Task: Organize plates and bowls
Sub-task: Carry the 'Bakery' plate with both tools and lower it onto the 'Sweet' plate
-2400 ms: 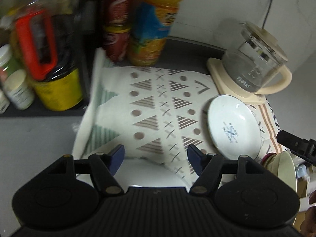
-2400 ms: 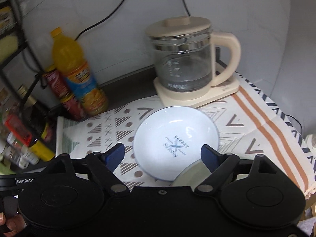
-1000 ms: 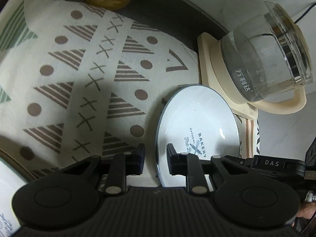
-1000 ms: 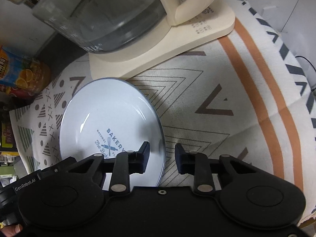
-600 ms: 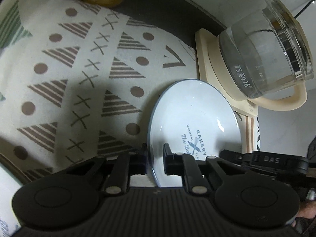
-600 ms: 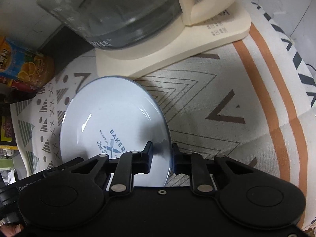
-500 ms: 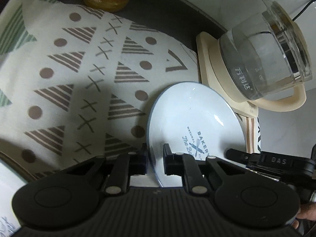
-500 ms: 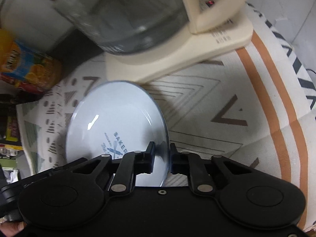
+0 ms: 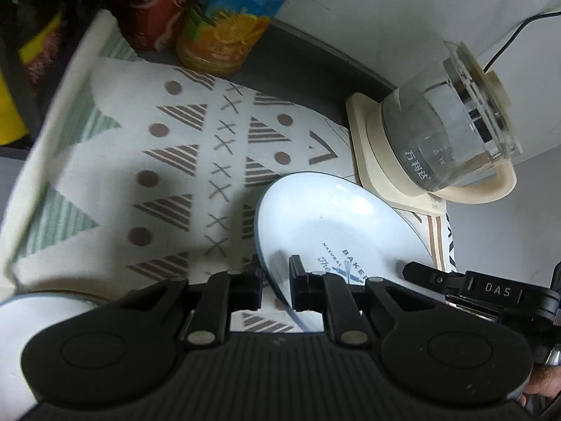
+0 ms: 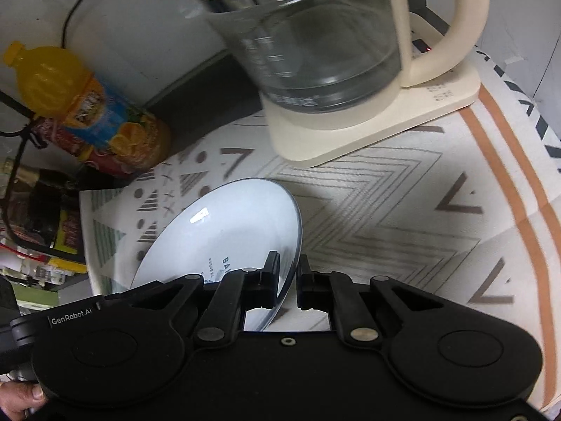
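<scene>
Plate (image 9: 336, 217) now lifted, tilted

**Worktop and the items resting on it**

A dark grey worktop (image 9: 308, 52) runs along a white wall. A patterned cloth (image 9: 147, 175), printed with triangles, dots and crosses, covers most of it. The cream kettle base (image 10: 378, 129) sits partly on the cloth's far edge. An orange juice bottle (image 10: 87, 105) and a red can (image 9: 154, 10) stand on the bare worktop beyond the cloth.
</scene>
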`<act>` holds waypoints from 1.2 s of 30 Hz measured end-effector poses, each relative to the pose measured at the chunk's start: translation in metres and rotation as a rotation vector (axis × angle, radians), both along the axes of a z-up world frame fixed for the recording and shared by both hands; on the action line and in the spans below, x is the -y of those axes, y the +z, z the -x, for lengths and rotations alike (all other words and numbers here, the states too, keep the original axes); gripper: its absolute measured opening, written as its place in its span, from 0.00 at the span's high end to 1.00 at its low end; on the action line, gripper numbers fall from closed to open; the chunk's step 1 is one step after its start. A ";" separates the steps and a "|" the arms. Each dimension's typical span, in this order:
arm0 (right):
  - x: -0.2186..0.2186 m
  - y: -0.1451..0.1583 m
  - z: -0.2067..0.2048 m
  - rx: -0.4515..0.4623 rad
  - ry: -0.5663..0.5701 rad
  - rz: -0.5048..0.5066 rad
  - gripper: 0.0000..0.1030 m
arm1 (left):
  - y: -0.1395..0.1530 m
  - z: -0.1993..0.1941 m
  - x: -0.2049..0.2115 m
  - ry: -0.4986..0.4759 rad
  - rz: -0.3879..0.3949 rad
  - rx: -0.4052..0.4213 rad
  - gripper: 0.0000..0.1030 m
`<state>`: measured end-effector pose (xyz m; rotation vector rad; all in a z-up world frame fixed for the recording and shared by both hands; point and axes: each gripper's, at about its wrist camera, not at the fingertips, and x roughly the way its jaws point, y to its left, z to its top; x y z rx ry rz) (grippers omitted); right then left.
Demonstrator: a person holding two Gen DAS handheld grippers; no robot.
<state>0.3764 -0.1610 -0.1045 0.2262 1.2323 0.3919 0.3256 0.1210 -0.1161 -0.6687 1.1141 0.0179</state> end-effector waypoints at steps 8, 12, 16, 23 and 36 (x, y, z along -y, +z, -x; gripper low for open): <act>-0.024 0.010 0.028 0.037 -0.016 -0.007 0.90 | 0.012 0.022 -0.027 -0.031 -0.017 0.019 0.88; -0.033 0.011 0.045 0.061 -0.033 -0.018 0.90 | 0.017 0.031 -0.039 -0.060 -0.027 0.027 0.88; -0.039 0.012 0.063 0.077 -0.053 -0.018 0.90 | 0.022 0.038 -0.051 -0.087 -0.035 0.036 0.88; -0.044 0.021 0.090 0.095 -0.052 -0.020 0.89 | 0.033 0.055 -0.057 -0.114 -0.049 0.075 0.88; -0.048 0.034 0.134 0.153 0.073 -0.049 0.88 | 0.044 0.116 -0.055 -0.006 -0.084 0.075 0.88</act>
